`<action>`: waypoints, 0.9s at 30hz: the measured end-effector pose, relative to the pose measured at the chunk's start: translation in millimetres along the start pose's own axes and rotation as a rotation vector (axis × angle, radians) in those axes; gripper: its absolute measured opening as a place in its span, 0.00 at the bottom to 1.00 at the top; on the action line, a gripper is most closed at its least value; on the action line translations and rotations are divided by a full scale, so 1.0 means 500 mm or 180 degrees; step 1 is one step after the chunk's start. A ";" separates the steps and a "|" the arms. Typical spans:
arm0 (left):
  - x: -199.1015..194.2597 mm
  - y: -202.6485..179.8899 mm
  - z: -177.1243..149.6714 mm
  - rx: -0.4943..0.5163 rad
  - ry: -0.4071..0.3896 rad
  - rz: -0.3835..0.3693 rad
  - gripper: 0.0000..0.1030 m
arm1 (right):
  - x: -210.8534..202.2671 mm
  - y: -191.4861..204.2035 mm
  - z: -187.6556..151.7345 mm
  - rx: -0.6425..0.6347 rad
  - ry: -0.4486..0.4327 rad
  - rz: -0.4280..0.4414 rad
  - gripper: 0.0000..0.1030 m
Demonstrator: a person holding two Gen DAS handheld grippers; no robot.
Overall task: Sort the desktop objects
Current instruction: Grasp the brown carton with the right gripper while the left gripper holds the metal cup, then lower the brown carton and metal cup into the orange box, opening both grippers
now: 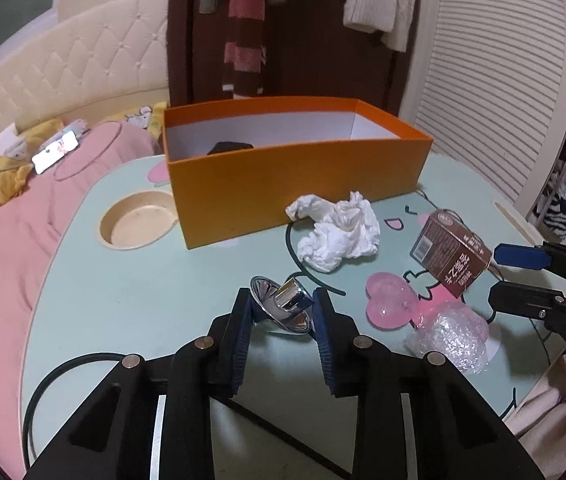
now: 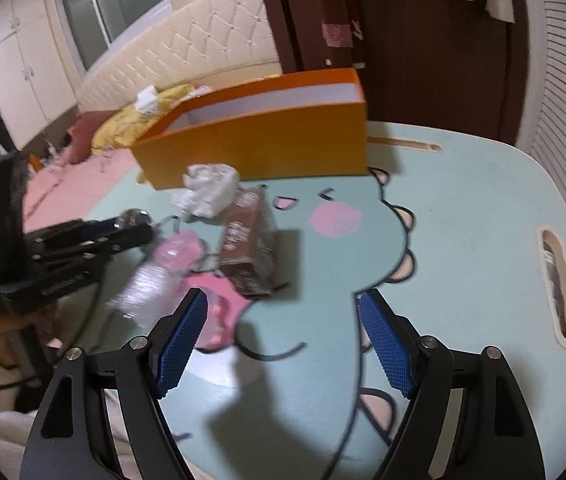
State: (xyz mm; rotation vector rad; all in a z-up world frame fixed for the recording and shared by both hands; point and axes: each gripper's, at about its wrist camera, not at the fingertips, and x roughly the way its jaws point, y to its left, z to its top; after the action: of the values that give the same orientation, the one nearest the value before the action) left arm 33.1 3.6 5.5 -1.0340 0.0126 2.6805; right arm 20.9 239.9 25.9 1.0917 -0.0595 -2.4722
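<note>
My left gripper (image 1: 283,300) is shut on a shiny chrome piece (image 1: 283,306), its blue pads pressed on both sides, low over the mint-green table (image 1: 131,300). Behind it stands an open orange box (image 1: 295,176) with a dark item (image 1: 229,147) inside. A crumpled white tissue (image 1: 339,232), a brown carton (image 1: 451,256), a pink heart-shaped piece (image 1: 391,304) and clear bubble wrap (image 1: 451,340) lie to the right. My right gripper (image 2: 283,300) hangs open above the table with nothing between its pads, nearer than the carton (image 2: 249,248). It also shows at the right edge (image 1: 523,276).
A round cup recess (image 1: 139,220) sits left of the box. A slot (image 2: 559,288) is cut near the table's right edge. A pink bed (image 1: 11,240) with a phone (image 1: 57,154) lies to the left. A door and hanging clothes stand behind.
</note>
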 end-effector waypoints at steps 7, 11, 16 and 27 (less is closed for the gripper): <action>-0.002 0.003 -0.003 -0.0029 -0.0014 -0.0012 0.27 | 0.011 0.031 0.043 -0.0143 -0.0098 -0.0063 0.77; 0.000 0.005 -0.004 -0.0041 -0.0004 -0.0014 0.27 | 0.039 0.029 0.060 -0.0077 0.0017 -0.0075 0.60; -0.002 0.006 -0.006 -0.0044 -0.0013 -0.0008 0.27 | 0.075 0.015 0.058 0.0083 0.0208 -0.0030 0.20; -0.025 0.006 0.015 -0.0077 -0.0128 -0.0007 0.27 | 0.028 0.013 0.081 0.0064 -0.0059 -0.0016 0.20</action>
State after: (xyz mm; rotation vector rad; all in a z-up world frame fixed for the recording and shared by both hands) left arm 36.2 -1.5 19.0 -0.9863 -0.0286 2.7051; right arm -13.6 222.9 45.4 1.0788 -0.0876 -2.4915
